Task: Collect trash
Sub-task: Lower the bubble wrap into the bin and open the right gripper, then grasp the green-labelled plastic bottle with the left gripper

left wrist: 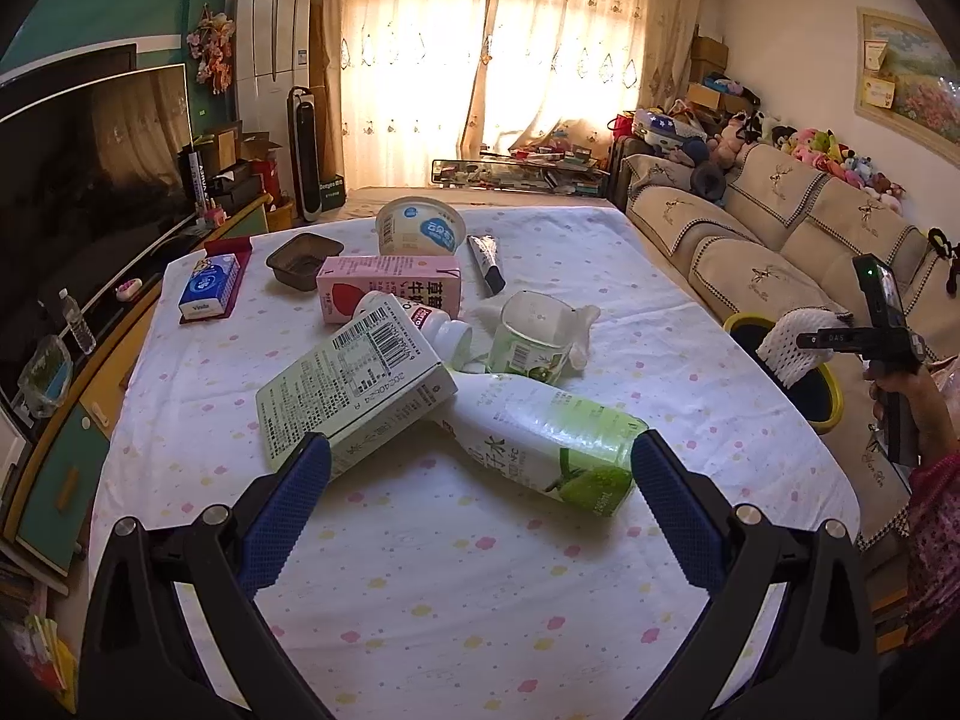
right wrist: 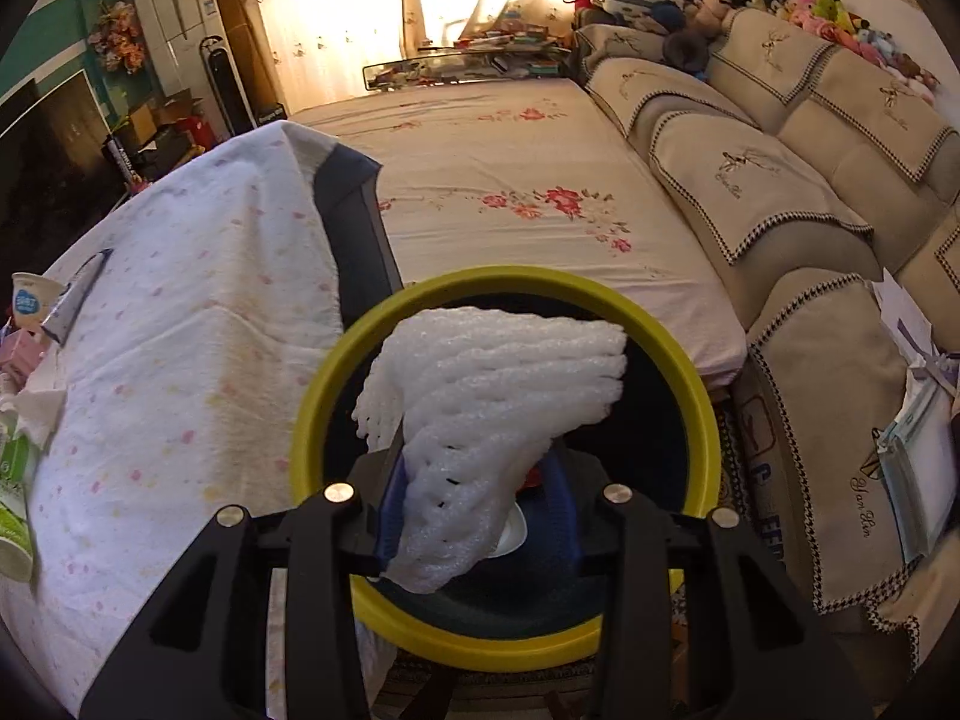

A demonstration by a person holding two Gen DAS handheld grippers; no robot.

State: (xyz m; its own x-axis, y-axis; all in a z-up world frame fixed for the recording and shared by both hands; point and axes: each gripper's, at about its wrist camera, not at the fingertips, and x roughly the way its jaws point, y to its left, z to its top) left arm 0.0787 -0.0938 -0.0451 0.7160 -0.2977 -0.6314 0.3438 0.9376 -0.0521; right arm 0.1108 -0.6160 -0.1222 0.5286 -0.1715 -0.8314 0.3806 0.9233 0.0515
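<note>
The left tool [left wrist: 480, 468] was held above the tabletop [left wrist: 456, 576], its blue pads well apart and nothing between them. Just ahead of it lay a green-labelled drink bottle [left wrist: 540, 450] on its side, with a pale green carton [left wrist: 354, 384] leaning across the bottle's neck. Beyond these, a small green-labelled cup [left wrist: 531, 336], crumpled tissue [left wrist: 579, 333], a pink milk carton [left wrist: 387, 285], a white tub [left wrist: 420, 225], a brown plastic tray [left wrist: 303, 258] and a blue tissue pack [left wrist: 209, 288] were noted on the spotted cloth.

The right tool [right wrist: 474, 510] was positioned over the yellow-rimmed bin [right wrist: 699, 396], which stood on the floor just beside the tabletop edge. A white foam fruit net [right wrist: 480, 414] was seen between its pads, over the bin's dark opening. The left pad touched the net; contact on the right pad could not be made out, so whether the net was clamped could not be told. The bin [left wrist: 831, 396] and net [left wrist: 792, 339] were also recorded in the left wrist view, with the person's hand [left wrist: 900, 396] on the handle.
</note>
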